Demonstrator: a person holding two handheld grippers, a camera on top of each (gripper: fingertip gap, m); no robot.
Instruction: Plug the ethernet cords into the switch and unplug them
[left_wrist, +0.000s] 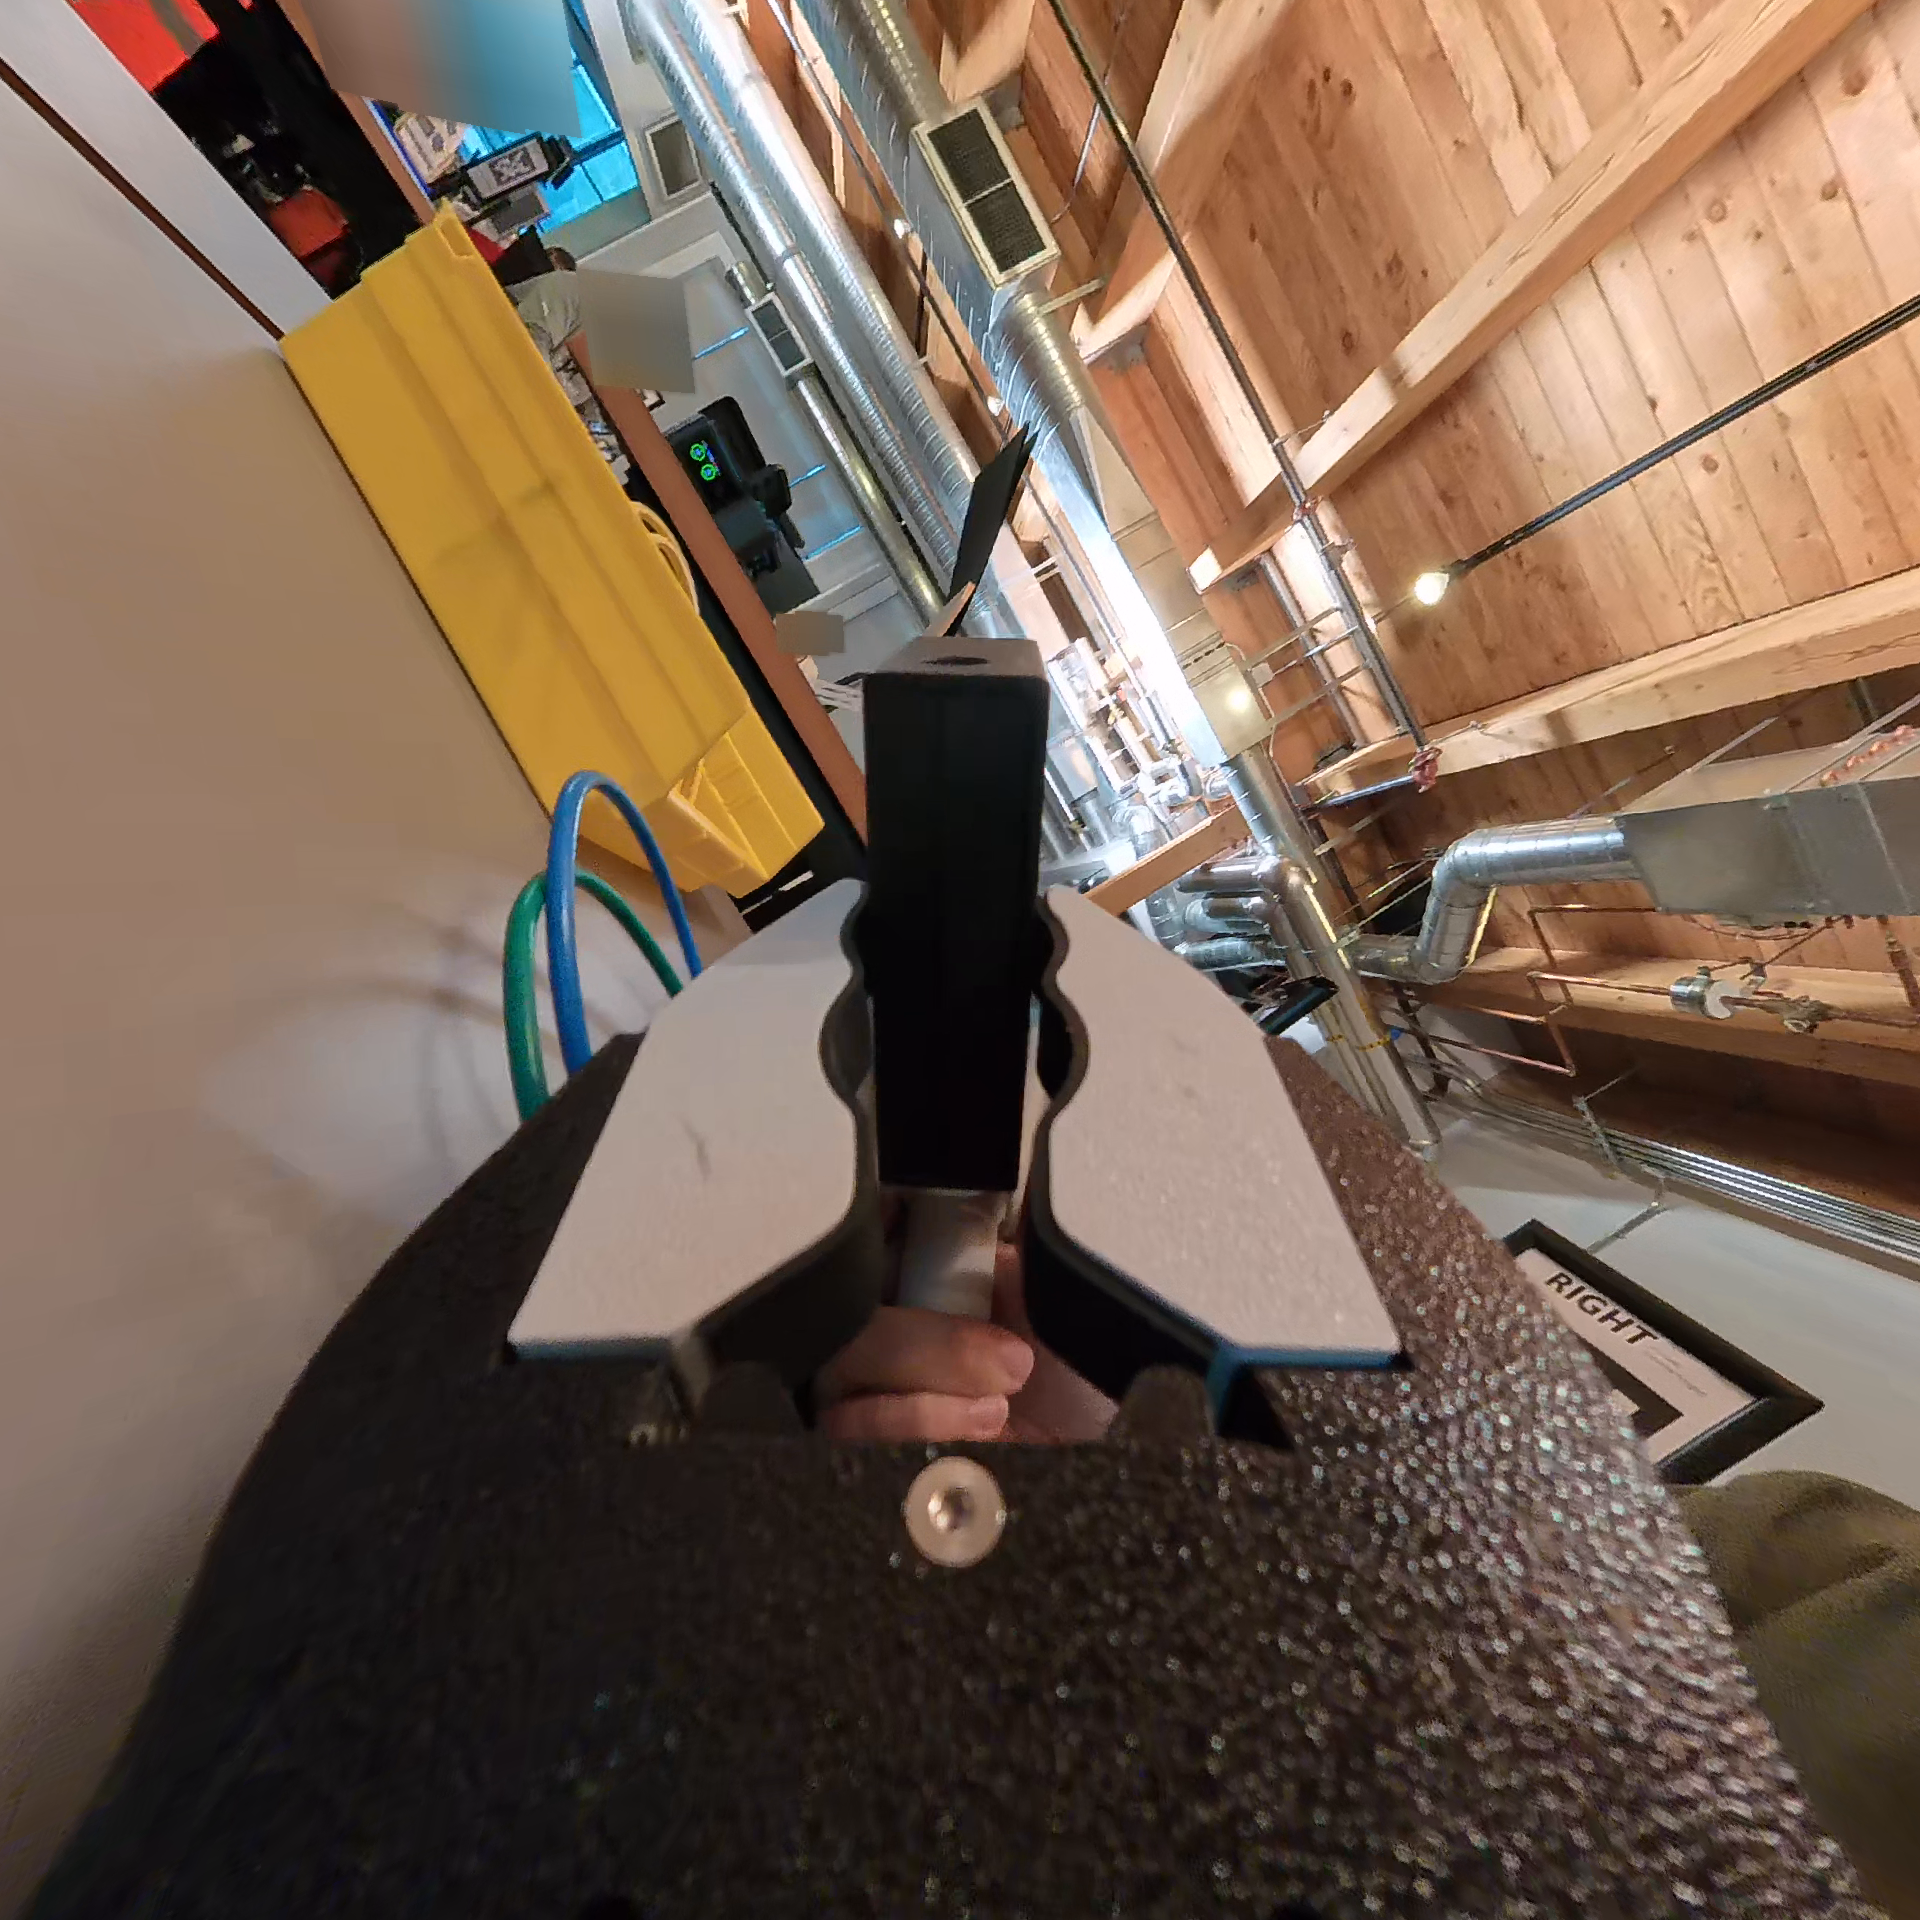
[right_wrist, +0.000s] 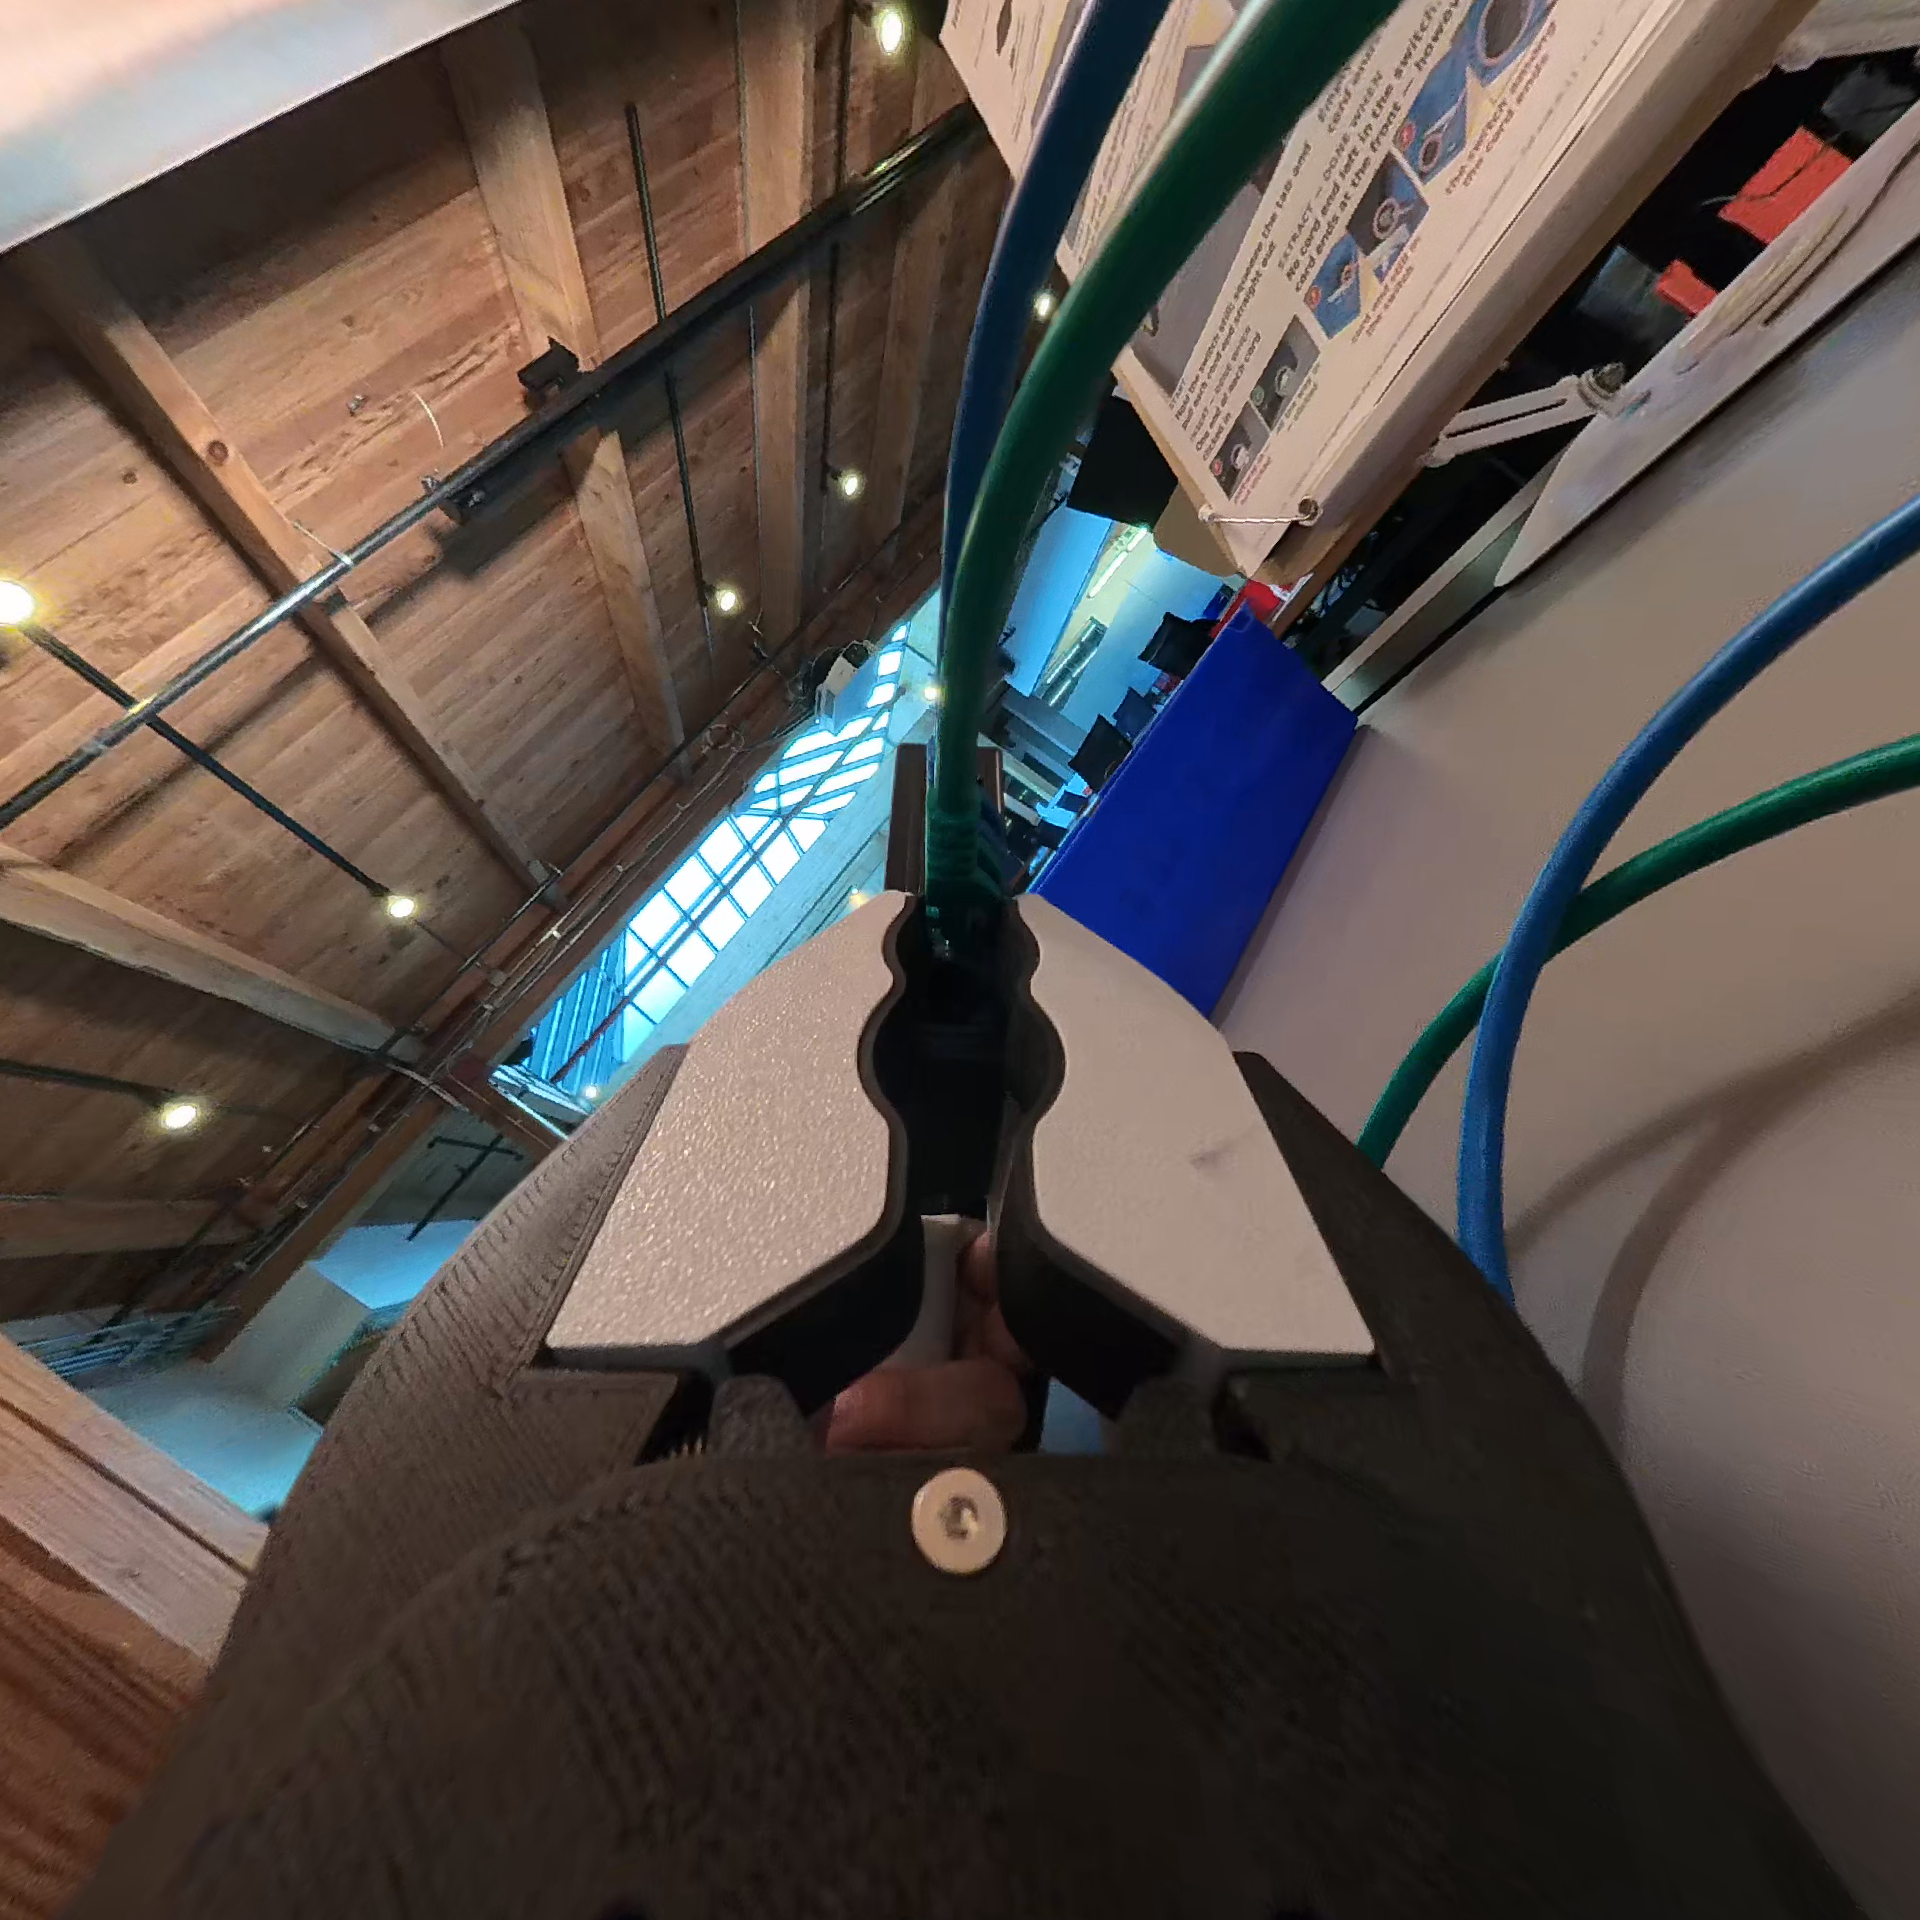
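My left gripper is shut on an upright black block with a small hole in its grey top end. A blue cord and a green cord loop up behind its left finger. My right gripper is shut on the thin black switch, seen edge on. The green cord's plug sits in its far end, with a blue plug just behind it. The green cord and the blue cord arc up and away. Both grippers tilt up towards the wooden ceiling.
A yellow bin stands on the white table to the left. A framed sign and an olive sleeve are at lower right. In the right wrist view a blue bin and an instruction board stand beyond the table.
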